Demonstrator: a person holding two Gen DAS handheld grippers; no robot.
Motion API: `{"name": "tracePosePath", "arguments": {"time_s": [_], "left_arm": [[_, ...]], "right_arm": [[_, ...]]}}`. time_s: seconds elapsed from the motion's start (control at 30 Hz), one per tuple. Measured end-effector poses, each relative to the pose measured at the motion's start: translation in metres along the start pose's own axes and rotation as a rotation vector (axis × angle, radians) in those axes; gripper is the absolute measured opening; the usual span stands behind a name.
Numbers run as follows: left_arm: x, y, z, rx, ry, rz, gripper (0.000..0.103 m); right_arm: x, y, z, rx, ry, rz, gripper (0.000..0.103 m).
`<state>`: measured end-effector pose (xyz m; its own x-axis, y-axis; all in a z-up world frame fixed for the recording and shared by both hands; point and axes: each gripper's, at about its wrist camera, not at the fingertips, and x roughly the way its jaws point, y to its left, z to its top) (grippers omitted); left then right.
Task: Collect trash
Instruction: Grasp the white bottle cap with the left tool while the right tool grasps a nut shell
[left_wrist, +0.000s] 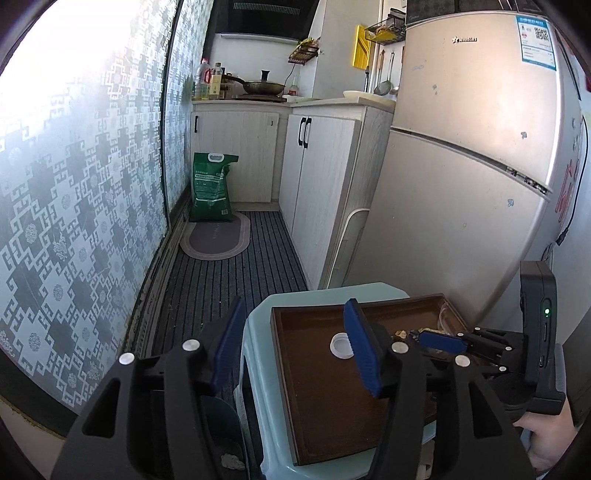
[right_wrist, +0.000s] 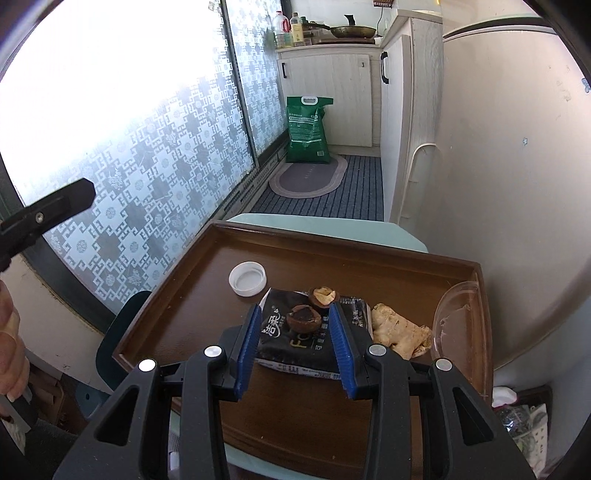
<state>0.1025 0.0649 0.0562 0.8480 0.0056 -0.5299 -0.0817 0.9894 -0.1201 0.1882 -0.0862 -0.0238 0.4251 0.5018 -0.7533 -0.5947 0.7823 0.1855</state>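
Straddling a black packet (right_wrist: 310, 343) topped by a brown shell (right_wrist: 303, 318) on the wooden tray (right_wrist: 369, 266), the right gripper (right_wrist: 298, 345) gapes wide, grasping nothing; the left gripper (left_wrist: 293, 350) hangs wide, empty-fingered, at nine o'clock.

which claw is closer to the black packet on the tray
Right. The right claw is open astride the black packet and the nut shell on it. The left claw hovers open near the white cap, well aside.
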Motion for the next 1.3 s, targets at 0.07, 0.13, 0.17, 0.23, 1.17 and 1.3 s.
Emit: {"name": "tracePosePath", "arguments": {"time_s": [0.07,0.13,0.17,0.23,1.17,1.3], "left_arm": [[0.008,-0.004,-0.001,0.008,0.013,0.006,0.061],[0.016,-0.007,-0.003,0.022,0.028,0.015,0.061],[0.021,-0.008,-0.004,0.031,0.037,0.019,0.061],[0.028,-0.011,-0.006,0.040,0.055,0.021,0.062],[0.099,-0.055,-0.036,0.233,0.236,0.086,0.071],[0.108,-0.056,-0.034,0.208,0.265,0.085,0.071]], "right_arm": [[0.004,-0.001,-0.001,0.000,0.006,-0.007,0.038],[0.007,-0.002,-0.001,-0.002,0.012,-0.008,0.038],[0.009,-0.001,-0.001,-0.007,0.016,-0.011,0.038],[0.012,0.001,-0.002,-0.020,0.025,-0.022,0.035],[-0.057,-0.033,0.005,0.048,-0.119,0.049,0.020],[-0.070,-0.050,0.002,0.090,-0.141,0.058,0.020]]}}
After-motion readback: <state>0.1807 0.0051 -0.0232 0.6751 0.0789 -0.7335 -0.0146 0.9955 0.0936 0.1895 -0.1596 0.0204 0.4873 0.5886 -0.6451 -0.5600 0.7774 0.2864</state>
